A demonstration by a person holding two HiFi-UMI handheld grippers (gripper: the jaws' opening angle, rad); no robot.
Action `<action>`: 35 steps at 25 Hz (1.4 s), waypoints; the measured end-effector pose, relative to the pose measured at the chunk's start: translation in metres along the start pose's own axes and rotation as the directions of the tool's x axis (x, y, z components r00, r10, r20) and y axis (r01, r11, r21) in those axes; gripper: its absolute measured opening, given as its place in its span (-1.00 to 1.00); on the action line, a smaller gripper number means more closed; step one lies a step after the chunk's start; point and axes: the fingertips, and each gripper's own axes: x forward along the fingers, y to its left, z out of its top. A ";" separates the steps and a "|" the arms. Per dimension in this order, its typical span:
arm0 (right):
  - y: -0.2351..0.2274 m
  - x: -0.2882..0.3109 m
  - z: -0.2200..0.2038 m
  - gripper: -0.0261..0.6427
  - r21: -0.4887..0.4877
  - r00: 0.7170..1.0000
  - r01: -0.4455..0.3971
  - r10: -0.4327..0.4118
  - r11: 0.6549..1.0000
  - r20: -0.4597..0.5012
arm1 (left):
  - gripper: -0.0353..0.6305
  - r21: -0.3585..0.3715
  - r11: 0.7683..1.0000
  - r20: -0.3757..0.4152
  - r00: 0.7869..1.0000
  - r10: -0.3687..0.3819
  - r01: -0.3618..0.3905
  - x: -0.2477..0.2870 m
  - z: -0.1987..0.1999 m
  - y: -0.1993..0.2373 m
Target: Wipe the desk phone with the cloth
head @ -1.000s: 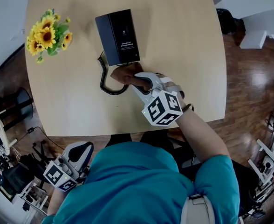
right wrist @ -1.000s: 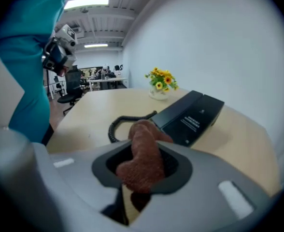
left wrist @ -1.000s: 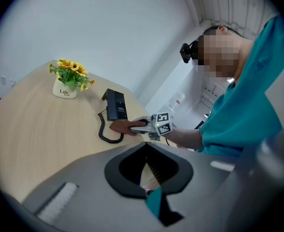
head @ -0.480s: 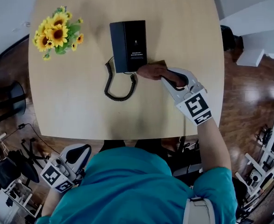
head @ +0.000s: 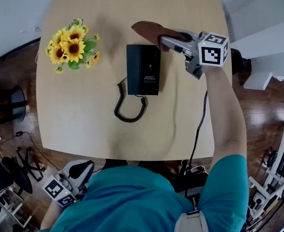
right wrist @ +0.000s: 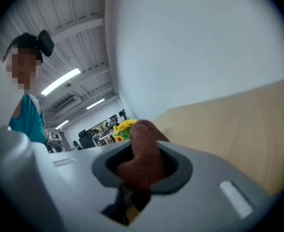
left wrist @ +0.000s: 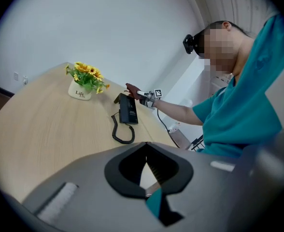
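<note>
The black desk phone (head: 143, 69) lies flat on the wooden table (head: 84, 124), its coiled cord (head: 130, 108) looping toward me. My right gripper (head: 167, 38) is shut on a brown cloth (head: 146, 30), which hangs just beyond the phone's far right corner. I cannot tell whether the cloth touches the phone. In the right gripper view the cloth (right wrist: 143, 156) bulges out between the jaws. My left gripper (head: 67, 185) hangs below the table's near edge, off to the left. Its jaws meet with nothing between them (left wrist: 147, 192). From there the phone (left wrist: 128, 111) shows far off.
A pot of sunflowers (head: 73, 45) stands on the table left of the phone and also shows in the left gripper view (left wrist: 86, 80). A black cable (head: 200, 120) drops off the table's right side. Wooden floor and office equipment surround the table.
My right gripper has carried the cloth from the phone's near end up along its right side to its far corner. The left gripper has stayed low.
</note>
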 end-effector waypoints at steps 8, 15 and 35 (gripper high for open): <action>-0.021 0.052 -0.035 -0.66 0.083 0.950 -0.188 0.203 0.979 -0.236 | -0.88 -0.053 0.997 -0.015 0.998 0.062 -0.063 -0.006 -0.009 0.017; -0.037 0.073 -0.057 -0.67 0.035 0.902 -0.168 0.168 0.985 -0.398 | -0.88 -0.084 0.996 0.020 0.999 0.041 -0.039 0.005 0.006 0.023; -0.072 -0.001 -0.026 -0.67 -0.155 0.953 0.297 -0.302 0.942 -0.007 | -0.88 -0.070 0.997 0.037 0.998 0.042 -0.039 0.004 0.015 0.025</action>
